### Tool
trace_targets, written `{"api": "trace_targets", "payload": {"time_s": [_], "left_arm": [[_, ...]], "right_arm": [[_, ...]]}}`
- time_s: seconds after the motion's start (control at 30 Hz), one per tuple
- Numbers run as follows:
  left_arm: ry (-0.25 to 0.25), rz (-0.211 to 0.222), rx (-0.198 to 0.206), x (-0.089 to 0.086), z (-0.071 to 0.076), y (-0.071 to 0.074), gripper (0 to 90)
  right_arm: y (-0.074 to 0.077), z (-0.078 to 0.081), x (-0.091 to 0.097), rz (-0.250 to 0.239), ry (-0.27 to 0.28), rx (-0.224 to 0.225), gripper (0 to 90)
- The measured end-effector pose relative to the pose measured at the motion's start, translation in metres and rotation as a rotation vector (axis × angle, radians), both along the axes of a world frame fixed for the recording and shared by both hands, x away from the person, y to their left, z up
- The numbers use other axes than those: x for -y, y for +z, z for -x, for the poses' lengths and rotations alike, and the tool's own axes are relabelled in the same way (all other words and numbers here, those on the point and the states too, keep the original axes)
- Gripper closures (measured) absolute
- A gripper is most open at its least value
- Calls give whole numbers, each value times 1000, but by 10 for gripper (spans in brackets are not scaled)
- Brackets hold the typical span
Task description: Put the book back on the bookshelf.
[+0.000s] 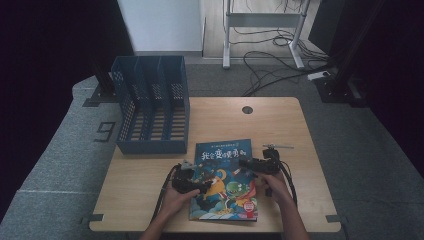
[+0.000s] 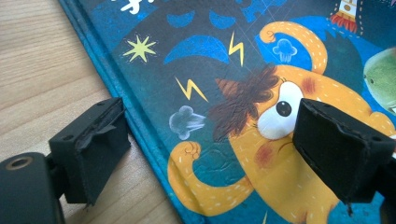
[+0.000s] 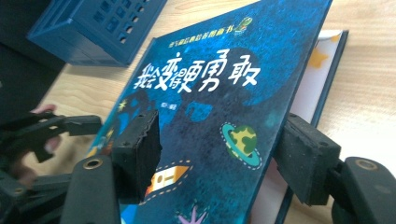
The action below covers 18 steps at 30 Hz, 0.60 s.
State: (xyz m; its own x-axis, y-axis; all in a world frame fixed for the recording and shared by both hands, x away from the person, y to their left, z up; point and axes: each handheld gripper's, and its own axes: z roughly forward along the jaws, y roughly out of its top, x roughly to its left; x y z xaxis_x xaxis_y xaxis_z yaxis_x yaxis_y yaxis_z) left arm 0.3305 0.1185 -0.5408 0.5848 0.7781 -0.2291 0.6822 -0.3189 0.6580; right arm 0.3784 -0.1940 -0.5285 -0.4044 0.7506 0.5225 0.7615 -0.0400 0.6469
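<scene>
Two claws at book (image 1: 225, 180): right claw (image 3: 219, 158) gapes astride lifted cover's right edge; left claw (image 2: 205, 154) released over spine edge, long axis near-far.

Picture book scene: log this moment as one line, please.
left claw: open, straddling picture book spine edge | right claw: open, front cover lifted between jaws | file rack: empty

left gripper (image 1: 199, 186): jaws apart, low, pointing right
right gripper (image 1: 246, 163): jaws apart, low, pointing left
</scene>
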Motion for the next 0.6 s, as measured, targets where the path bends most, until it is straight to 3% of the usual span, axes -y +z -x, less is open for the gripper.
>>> {"api": "trace_targets", "payload": {"time_s": [0.13,0.33,0.6], "left_arm": [[-3,-11,7,1,0,0,102],[-8,-8,4,0,0,0,102],[-5,-6,8,0,2,0,109]], "right_arm": [[-2,-1,-3,52,-13,24,358],[-5,-7,-7,90,-22,52,398],[-9,-12,-7,72,-26,55,443]]}}
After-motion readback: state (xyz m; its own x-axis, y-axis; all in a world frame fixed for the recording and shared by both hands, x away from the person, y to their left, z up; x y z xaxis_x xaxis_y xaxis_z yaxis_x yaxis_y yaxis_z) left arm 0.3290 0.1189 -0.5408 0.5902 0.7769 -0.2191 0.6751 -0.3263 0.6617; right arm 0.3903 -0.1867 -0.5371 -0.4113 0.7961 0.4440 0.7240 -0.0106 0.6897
